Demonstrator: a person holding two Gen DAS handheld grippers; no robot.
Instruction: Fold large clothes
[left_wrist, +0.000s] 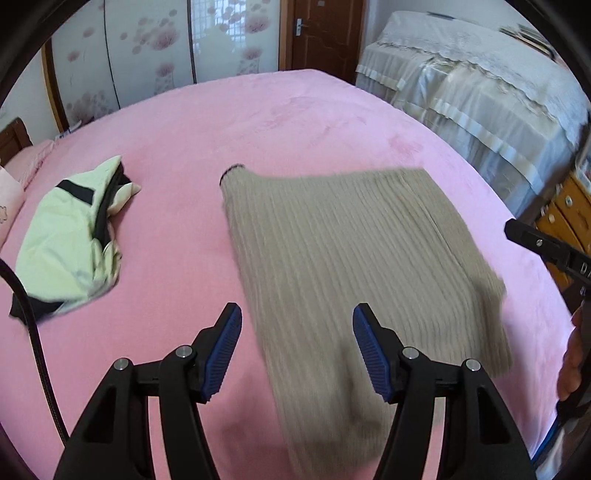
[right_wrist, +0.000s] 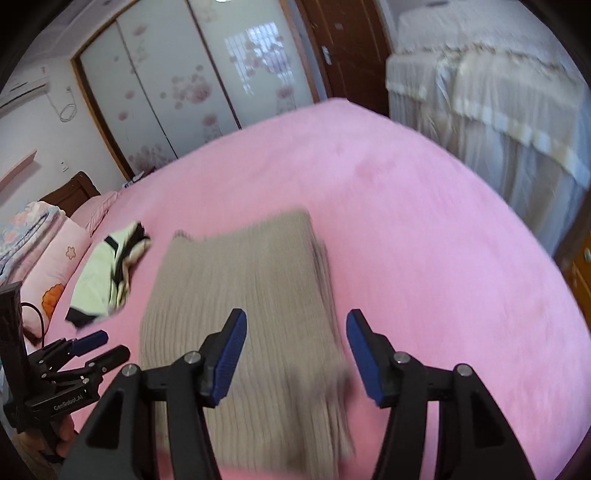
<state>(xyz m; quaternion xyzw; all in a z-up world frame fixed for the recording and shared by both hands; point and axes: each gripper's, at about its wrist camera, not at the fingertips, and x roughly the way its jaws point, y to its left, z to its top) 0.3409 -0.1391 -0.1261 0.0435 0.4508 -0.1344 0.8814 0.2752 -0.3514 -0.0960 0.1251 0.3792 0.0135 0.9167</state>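
While both grippers hang over the pink plush bed cover (left_wrist: 295, 122), nothing sits between either pair of pads. Left gripper (left_wrist: 297, 347): black fingers with blue ribbed pads (left_wrist: 223, 354), jaws standing moderately wide and empty, aimed down at the near left part of the beige ribbed knit garment (left_wrist: 332, 251). Right gripper (right_wrist: 296, 350): same build, jaws apart about as wide, also empty, above the near right portion of that knit. The garment lies flat on the cover as a folded, roughly rectangular stack; in the right wrist view layered edges show along its right side, and in the left wrist view a dark-trimmed cuff or neck opening (left_wrist: 232, 170) sticks out at its far left corner. Near end of the knit is motion-blurred in both views, so edge detail there can't be read. Well to the left of it, apart, lies a crumpled pale green garment with black trim (left_wrist: 74, 236) (not folded, bunched). Each camera catches the other gripper at the frame edge: the left one at lower left of the right wrist view, held by a hand (right_wrist: 62, 435), the right one at the right edge of the left wrist view. Behind the bed: flower-printed sliding wardrobe doors (right_wrist: 192, 85), a brown wooden door (left_wrist: 325, 33), and furniture draped in white lace cloth (left_wrist: 480, 85).
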